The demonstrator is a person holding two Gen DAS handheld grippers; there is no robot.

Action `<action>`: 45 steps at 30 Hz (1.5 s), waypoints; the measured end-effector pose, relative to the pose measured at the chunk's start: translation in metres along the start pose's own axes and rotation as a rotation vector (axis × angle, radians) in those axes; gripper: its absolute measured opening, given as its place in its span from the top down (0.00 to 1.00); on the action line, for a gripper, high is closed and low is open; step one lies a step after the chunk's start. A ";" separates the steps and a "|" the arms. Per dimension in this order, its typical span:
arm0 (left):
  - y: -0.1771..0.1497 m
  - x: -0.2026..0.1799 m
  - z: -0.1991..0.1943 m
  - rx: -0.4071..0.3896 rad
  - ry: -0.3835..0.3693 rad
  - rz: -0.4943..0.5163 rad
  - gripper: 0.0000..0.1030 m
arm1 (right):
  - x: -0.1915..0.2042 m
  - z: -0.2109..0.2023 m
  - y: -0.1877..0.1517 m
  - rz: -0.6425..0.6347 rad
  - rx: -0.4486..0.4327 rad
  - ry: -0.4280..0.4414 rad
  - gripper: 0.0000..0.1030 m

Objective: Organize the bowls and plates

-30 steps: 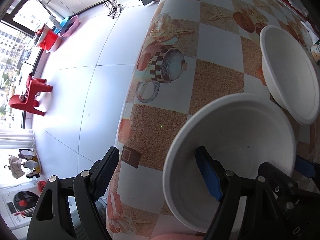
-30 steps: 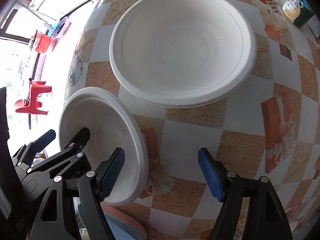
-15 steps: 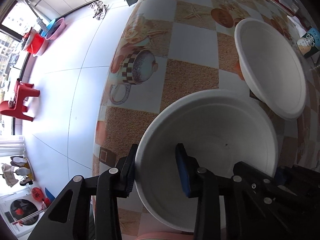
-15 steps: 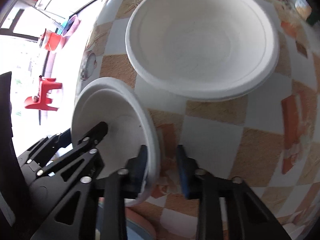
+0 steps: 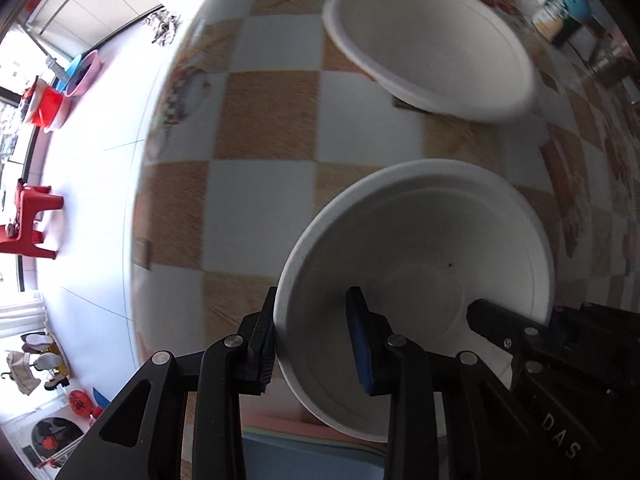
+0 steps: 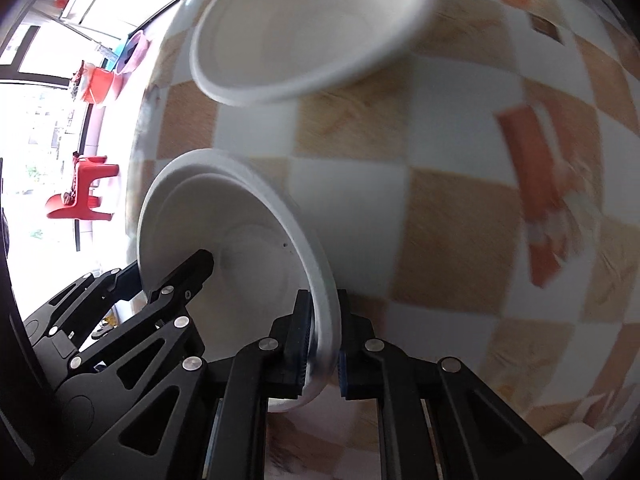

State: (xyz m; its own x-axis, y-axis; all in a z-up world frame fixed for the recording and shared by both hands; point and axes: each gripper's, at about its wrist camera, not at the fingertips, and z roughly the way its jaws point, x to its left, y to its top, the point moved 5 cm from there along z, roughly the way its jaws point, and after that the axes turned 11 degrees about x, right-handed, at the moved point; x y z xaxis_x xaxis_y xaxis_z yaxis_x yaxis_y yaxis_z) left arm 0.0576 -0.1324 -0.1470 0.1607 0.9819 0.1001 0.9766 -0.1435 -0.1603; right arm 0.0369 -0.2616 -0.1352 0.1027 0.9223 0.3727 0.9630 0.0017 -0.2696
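The table under a checkered orange-and-white printed cloth (image 5: 264, 184) fills both views; its left edge falls away to a pale tiled floor (image 5: 100, 184). Farther along it rests a large white moulded-fibre bowl (image 5: 432, 44), well apart from the nearer, smaller white moulded-fibre bowl (image 5: 416, 256), with bare cloth between them. The near bowl sits by the table's near edge, tilted. The left gripper (image 5: 312, 340) is clenched on its left rim, one finger inside, one outside. The right gripper (image 6: 322, 344) pinches the opposite rim.
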 end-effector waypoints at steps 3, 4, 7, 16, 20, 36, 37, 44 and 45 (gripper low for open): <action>-0.011 -0.025 0.001 0.012 -0.012 0.025 0.66 | -0.019 -0.006 -0.014 0.007 -0.008 -0.022 0.88; -0.014 -0.032 0.001 0.014 -0.013 0.034 0.66 | -0.024 -0.008 -0.017 0.011 -0.009 -0.028 0.88; -0.024 -0.057 -0.001 0.011 -0.010 0.058 0.66 | -0.046 -0.011 -0.031 0.047 -0.004 -0.020 0.87; -0.034 -0.102 -0.006 -0.014 0.023 0.093 0.66 | -0.083 -0.017 -0.054 0.101 -0.002 0.031 0.87; -0.046 -0.117 -0.013 -0.009 0.013 0.089 0.66 | -0.094 -0.024 -0.060 0.097 -0.015 0.033 0.87; -0.088 -0.154 -0.074 -0.051 -0.025 0.161 0.66 | -0.100 -0.072 -0.091 0.130 -0.071 0.029 0.87; -0.089 -0.154 -0.075 -0.053 -0.027 0.178 0.66 | -0.102 -0.075 -0.097 0.136 -0.073 0.028 0.87; -0.114 -0.200 -0.087 -0.054 -0.015 0.341 0.66 | -0.133 -0.087 -0.139 0.223 -0.082 0.013 0.87; -0.116 -0.206 -0.086 -0.050 -0.018 0.364 0.66 | -0.137 -0.088 -0.145 0.238 -0.083 0.011 0.87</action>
State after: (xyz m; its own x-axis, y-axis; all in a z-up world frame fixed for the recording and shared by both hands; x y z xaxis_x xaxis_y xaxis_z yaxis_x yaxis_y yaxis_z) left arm -0.0769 -0.3288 -0.0645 0.4965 0.8676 0.0278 0.8620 -0.4890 -0.1337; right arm -0.0945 -0.4220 -0.0692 0.3311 0.8886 0.3175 0.9285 -0.2468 -0.2775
